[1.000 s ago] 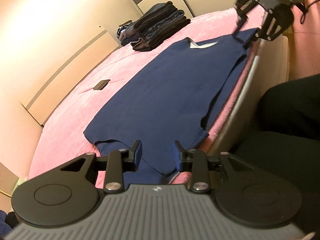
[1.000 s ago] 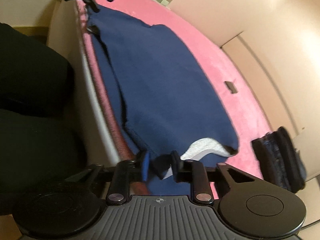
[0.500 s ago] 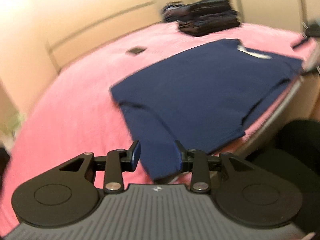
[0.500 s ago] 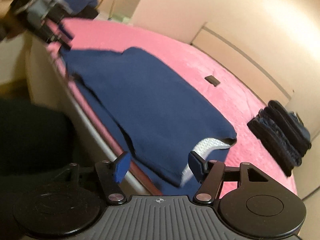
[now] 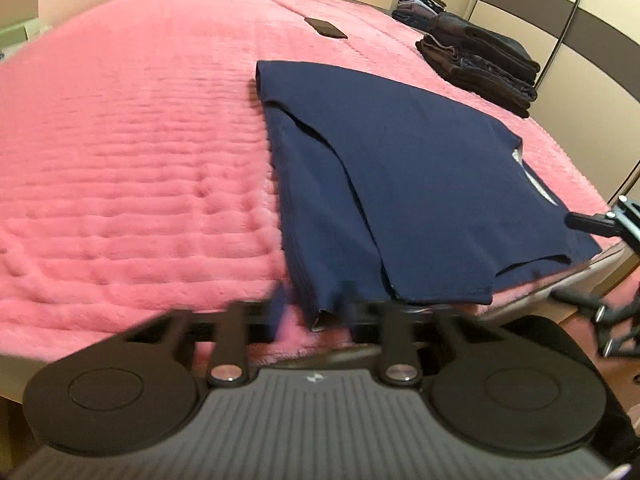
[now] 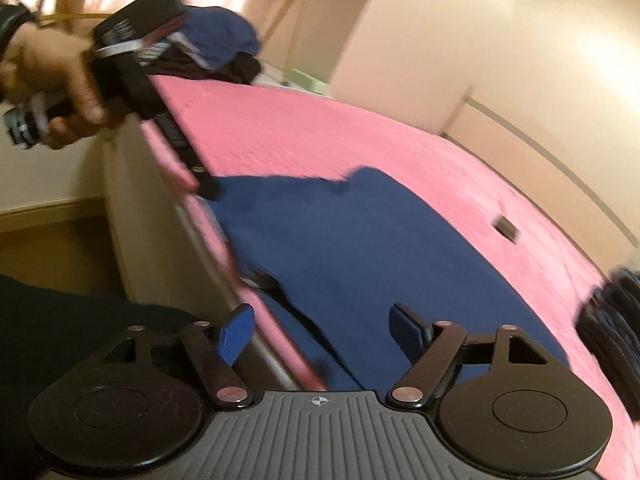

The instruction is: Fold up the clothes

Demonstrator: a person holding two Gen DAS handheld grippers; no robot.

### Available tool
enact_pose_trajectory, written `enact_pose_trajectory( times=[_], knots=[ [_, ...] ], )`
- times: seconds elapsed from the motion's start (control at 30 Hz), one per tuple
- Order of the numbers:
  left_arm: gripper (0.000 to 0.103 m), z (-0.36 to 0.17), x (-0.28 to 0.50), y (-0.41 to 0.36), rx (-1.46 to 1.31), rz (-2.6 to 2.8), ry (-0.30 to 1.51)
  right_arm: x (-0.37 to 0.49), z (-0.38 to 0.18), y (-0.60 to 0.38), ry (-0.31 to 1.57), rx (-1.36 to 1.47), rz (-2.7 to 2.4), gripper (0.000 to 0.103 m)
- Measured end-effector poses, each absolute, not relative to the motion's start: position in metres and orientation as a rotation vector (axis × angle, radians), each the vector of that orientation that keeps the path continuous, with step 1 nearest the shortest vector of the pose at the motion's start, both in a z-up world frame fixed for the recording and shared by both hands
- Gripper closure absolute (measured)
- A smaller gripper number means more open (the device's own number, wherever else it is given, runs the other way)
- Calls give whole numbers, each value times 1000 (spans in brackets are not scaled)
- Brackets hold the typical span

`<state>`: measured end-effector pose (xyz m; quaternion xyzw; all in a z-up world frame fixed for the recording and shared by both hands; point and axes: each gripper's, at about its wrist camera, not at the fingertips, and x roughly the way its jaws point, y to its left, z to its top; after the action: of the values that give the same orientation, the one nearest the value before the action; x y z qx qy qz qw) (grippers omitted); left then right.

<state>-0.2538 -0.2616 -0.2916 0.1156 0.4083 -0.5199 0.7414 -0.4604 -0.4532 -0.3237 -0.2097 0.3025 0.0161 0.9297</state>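
A navy blue T-shirt [image 5: 408, 184] lies flat on the pink bed [image 5: 140, 140], near its front edge, with its near side folded over on top. It also shows in the right wrist view [image 6: 360, 248]. My left gripper [image 5: 314, 306] is at the shirt's near corner, jaws open, blurred by motion; the cloth corner lies between the fingers, not clamped. My right gripper [image 6: 320, 332] is open and empty, wide apart, just above the bed's edge by the shirt. The left gripper with its hand shows in the right wrist view [image 6: 160, 112].
A stack of folded dark clothes [image 5: 476, 60] lies at the far right of the bed. A small dark flat object [image 5: 326, 27] lies on the bed beyond the shirt. A pile of blue and dark clothes [image 6: 224, 48] sits past the bed's end. A wardrobe [image 5: 580, 32] stands beyond.
The right gripper let go of the shirt's collar end, opened wide and drew back. The left gripper swung round toward the bed, staying at the shirt's corner. The shirt now lies folded.
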Motion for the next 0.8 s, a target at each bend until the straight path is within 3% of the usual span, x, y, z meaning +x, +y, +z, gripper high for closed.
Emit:
enact_pose_trajectory(
  times=[0.43,0.47,0.53,0.6,0.73,0.8],
  knots=[
    [103,-239,-247,-259,121,-1266,800,-383,-348,-407,640,-588,28,27],
    [103,-239,-248,-260,121,-1269,799,-379,-350,-407,646,-602,20,33],
    [103,-240,-249,-258,120,-1273,801,-371,-357,-408,669,-644,4,78],
    [103,-241,-247,-254,116,-1278,804,-367,-357,-414,680,-620,-6,95],
    [102,-241,-245,-253,143,-1303,796,-374,-336,-431,628,-479,-29,98],
    [94,-238,-239,-253,194,-1294,751,-377,-325,-442,607,-410,-43,99]
  ],
)
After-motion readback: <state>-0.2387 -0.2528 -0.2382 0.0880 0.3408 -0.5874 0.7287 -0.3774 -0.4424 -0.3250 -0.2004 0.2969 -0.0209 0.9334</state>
